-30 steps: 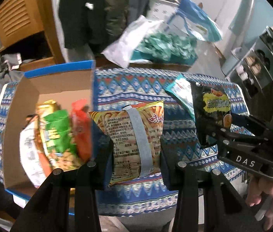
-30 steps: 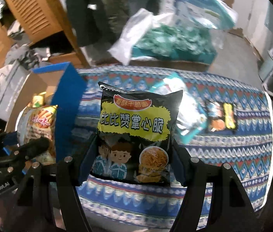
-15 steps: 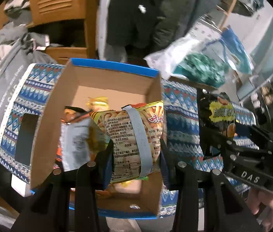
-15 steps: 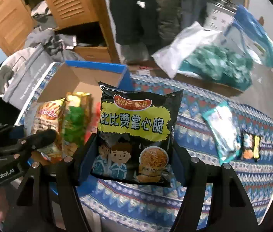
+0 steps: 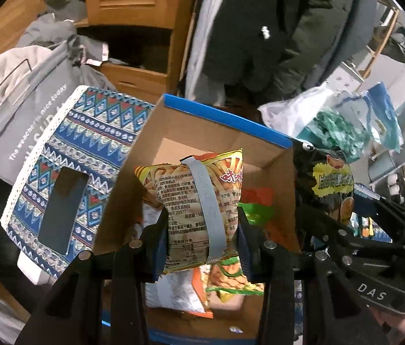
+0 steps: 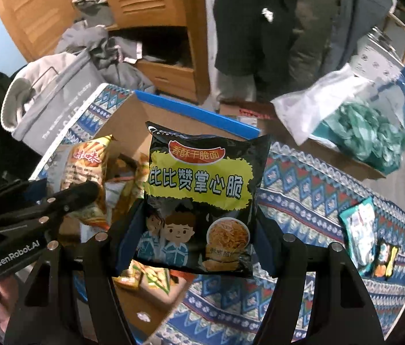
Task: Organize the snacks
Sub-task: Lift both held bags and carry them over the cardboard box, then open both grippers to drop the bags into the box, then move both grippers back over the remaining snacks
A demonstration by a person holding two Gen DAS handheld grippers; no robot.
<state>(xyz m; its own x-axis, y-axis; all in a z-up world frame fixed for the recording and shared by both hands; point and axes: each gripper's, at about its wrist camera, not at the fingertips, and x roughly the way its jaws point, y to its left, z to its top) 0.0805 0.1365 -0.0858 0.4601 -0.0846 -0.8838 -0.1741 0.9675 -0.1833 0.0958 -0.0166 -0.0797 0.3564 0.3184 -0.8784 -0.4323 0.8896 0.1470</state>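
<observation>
The left gripper pinches one yellow bag above the box; the right gripper pinches one black bag at the box's edge. Only the right view shows two packets farther along the cloth.

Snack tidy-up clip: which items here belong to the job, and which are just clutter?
Job:
- yellow chip packet in left claw
- black noodle-snack packet in right claw
- blue-rimmed cardboard box
- teal packet on patterned cloth

Clutter:
- grey tote bag
- wooden cabinet
- hanging dark coats
</observation>
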